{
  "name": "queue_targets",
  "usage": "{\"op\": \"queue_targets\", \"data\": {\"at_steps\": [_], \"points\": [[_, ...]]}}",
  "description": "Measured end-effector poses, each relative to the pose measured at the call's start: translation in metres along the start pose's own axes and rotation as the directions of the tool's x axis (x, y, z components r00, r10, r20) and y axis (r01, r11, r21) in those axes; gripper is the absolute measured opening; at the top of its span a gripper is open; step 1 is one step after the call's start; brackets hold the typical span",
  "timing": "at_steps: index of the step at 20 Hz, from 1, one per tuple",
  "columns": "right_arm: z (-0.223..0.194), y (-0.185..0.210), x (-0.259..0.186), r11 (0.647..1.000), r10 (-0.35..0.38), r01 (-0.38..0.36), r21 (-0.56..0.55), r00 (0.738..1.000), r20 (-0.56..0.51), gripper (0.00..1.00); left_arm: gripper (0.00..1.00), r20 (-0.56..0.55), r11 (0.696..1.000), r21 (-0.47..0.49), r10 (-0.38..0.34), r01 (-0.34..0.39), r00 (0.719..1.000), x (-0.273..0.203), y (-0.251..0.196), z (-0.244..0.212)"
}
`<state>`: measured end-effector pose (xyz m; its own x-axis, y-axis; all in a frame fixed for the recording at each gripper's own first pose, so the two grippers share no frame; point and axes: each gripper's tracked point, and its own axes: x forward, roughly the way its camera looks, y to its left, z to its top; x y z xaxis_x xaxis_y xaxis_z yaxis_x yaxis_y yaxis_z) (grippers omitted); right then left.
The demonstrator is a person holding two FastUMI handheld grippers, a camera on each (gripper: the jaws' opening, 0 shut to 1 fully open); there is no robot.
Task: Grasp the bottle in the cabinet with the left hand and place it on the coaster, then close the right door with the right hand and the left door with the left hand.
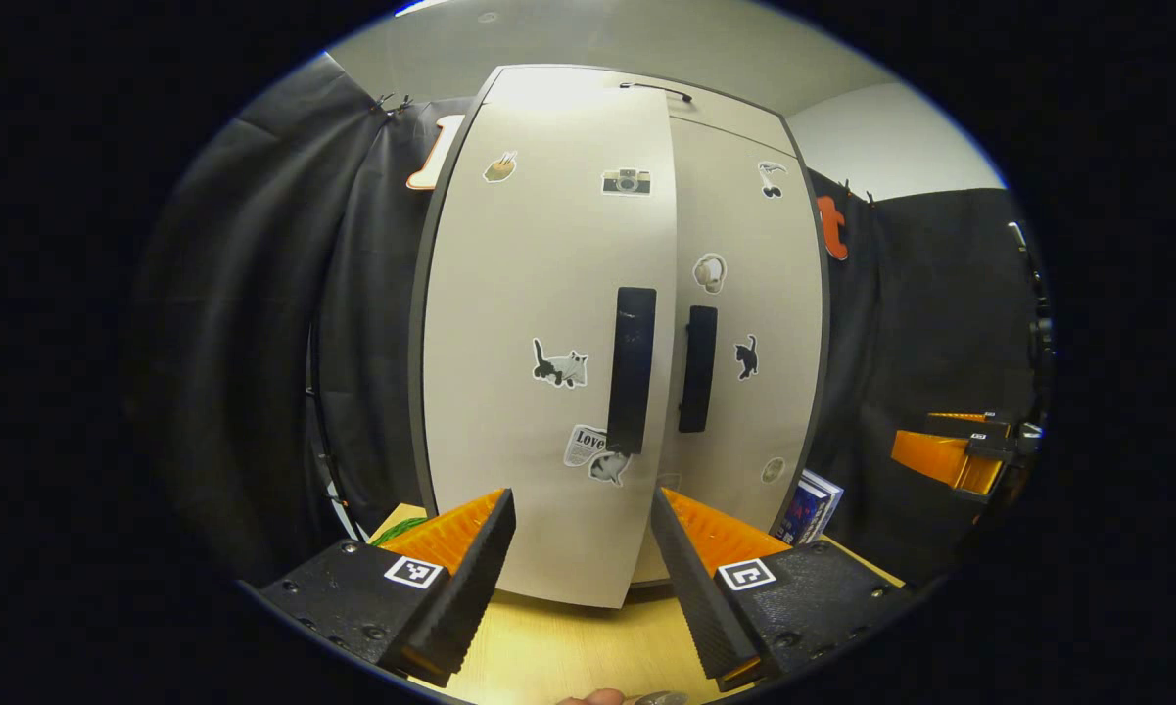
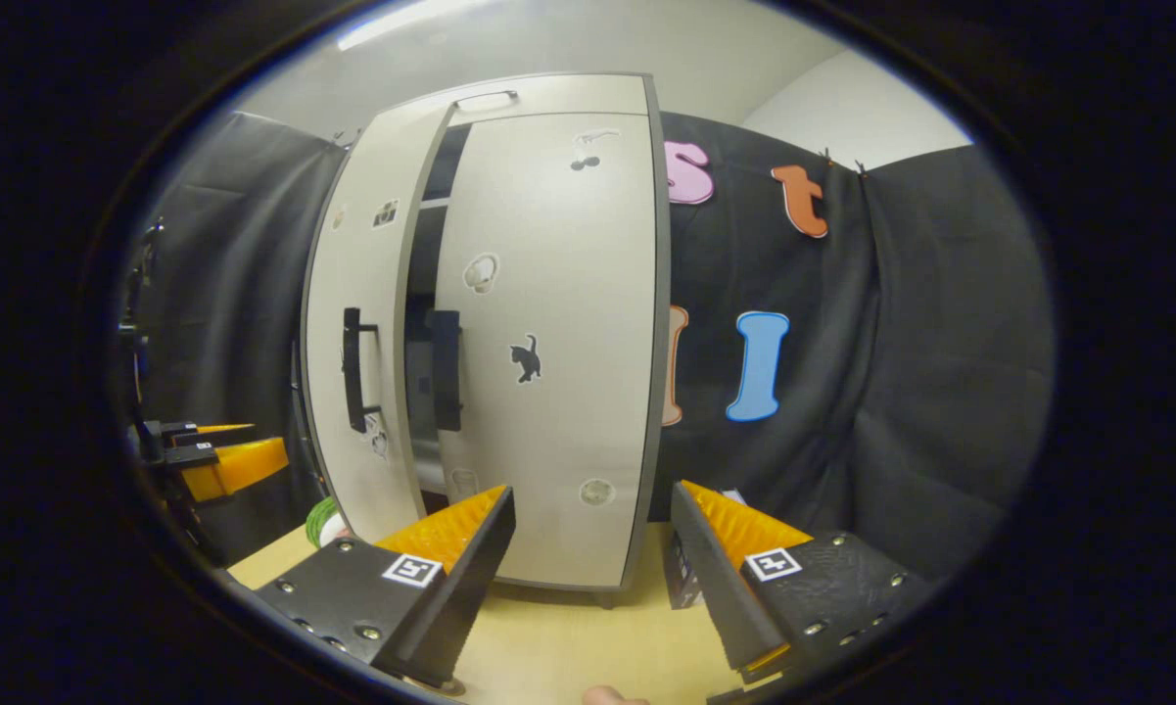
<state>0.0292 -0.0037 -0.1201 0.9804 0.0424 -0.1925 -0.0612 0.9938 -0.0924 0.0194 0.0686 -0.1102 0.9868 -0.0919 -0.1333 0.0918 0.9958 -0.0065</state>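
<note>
From my left gripper (image 1: 583,548), fingers spread apart and holding nothing, I see the cabinet's left door (image 1: 548,333) straight ahead, swung slightly proud of the frame, its dark handle (image 1: 632,369) just above the gap between my fingers. The right door (image 1: 749,323) sits behind it to the right, shut flat. Farther right my right gripper (image 1: 950,450) hangs off to the side. In the right gripper view, that gripper (image 2: 592,548) is open and empty over the desk (image 2: 568,636), facing the closed right door (image 2: 548,343). I can't make out the bottle or coaster.
</note>
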Motion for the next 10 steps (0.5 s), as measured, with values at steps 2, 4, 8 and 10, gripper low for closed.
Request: {"op": "queue_targets", "data": {"at_steps": [2,4,8,10], "points": [[-0.0013,-0.0010,-0.0016,1.000,-0.002,0.002,0.005,1.000,-0.003,0.97,0.87,0.000,1.000,-0.003,0.004,-0.004,1.000,-0.0010,0.0004,0.0001],[-0.0019,-0.0021,-0.0025,1.000,-0.004,0.004,0.007,1.000,-0.004,0.97,0.87,0.002,1.000,-0.009,0.004,-0.004,1.000,-0.0017,0.0001,-0.0003],[-0.0041,-0.0015,-0.0037,1.000,-0.002,0.002,0.008,1.000,-0.007,0.97,0.87,-0.002,1.000,-0.011,0.008,-0.008,1.000,-0.0023,0.0010,-0.0027],[-0.0049,-0.0002,-0.0038,1.000,0.000,0.000,0.008,1.000,-0.009,0.97,0.87,-0.003,1.000,-0.008,0.011,-0.011,1.000,-0.0018,0.0021,-0.0018]]}}
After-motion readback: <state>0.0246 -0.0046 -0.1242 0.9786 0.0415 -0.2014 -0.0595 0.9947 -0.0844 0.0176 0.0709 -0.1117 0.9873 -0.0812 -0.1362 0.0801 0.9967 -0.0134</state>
